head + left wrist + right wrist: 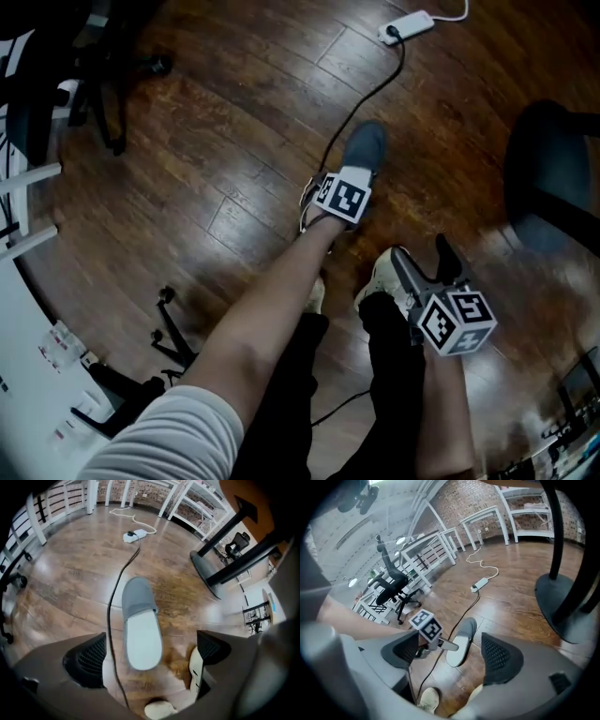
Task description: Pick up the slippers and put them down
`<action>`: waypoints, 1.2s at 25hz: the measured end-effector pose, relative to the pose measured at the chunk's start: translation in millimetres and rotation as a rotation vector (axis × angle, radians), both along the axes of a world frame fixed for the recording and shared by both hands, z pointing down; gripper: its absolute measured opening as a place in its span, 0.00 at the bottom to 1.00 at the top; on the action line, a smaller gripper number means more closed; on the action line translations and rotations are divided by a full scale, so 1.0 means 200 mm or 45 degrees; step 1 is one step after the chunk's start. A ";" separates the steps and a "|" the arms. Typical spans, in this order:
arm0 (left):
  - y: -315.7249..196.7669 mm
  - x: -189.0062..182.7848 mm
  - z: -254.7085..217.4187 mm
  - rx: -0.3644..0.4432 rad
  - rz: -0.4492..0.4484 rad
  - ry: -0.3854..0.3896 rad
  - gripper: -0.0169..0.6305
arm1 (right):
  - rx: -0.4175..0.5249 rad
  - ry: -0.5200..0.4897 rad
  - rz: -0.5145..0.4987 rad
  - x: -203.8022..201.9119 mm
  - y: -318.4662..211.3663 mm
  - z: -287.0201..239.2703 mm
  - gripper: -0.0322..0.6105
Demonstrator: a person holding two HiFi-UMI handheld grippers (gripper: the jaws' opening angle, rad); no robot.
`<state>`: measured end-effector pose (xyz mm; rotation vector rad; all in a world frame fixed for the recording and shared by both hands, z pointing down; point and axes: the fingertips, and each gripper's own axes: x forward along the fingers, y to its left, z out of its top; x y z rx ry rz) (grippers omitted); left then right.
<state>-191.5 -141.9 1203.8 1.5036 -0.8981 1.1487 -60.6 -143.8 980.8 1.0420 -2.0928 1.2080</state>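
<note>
One grey slipper (365, 148) with a pale insole lies on the wood floor, toe pointing away from me. My left gripper (343, 197) hangs over its heel end and hides that end in the head view. In the left gripper view the slipper (140, 625) shows between the open jaws of the left gripper (150, 656), which stand clear of both its sides. My right gripper (424, 262) is lower right, open and holding nothing. In the right gripper view its open jaws (450, 653) frame the slipper (461, 641) and the left gripper's marker cube (426, 626). No second slipper is in view.
A black cable (361, 108) runs from a white power strip (407, 26) past the slipper's left side. A dark chair base (553, 178) stands at the right. An office chair (391, 585) and white racks (23, 197) are at the left. My shoes (380, 281) are just below the slipper.
</note>
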 end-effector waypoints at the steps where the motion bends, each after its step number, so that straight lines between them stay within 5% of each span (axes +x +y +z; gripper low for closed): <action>1: 0.01 -0.03 -0.18 0.014 0.031 0.000 0.95 | 0.010 0.023 0.003 0.02 0.04 -0.08 0.68; 9: 0.25 -0.03 -1.58 0.135 0.164 0.081 0.95 | -0.022 0.179 -0.157 0.23 0.40 -1.13 0.68; 14: 0.22 0.14 -2.65 0.405 0.428 0.177 0.94 | 0.036 0.231 0.066 0.47 0.65 -2.05 0.68; 21: 0.67 0.50 -3.93 0.559 0.645 0.321 0.93 | 0.125 0.320 0.382 1.08 1.43 -3.06 0.68; 25: 0.85 0.73 -4.38 0.663 0.577 0.417 0.93 | 0.222 0.327 0.533 1.48 1.74 -3.39 0.68; 30: 1.14 1.03 -4.60 0.726 0.459 0.443 0.93 | 0.363 0.322 0.635 1.91 1.99 -3.63 0.68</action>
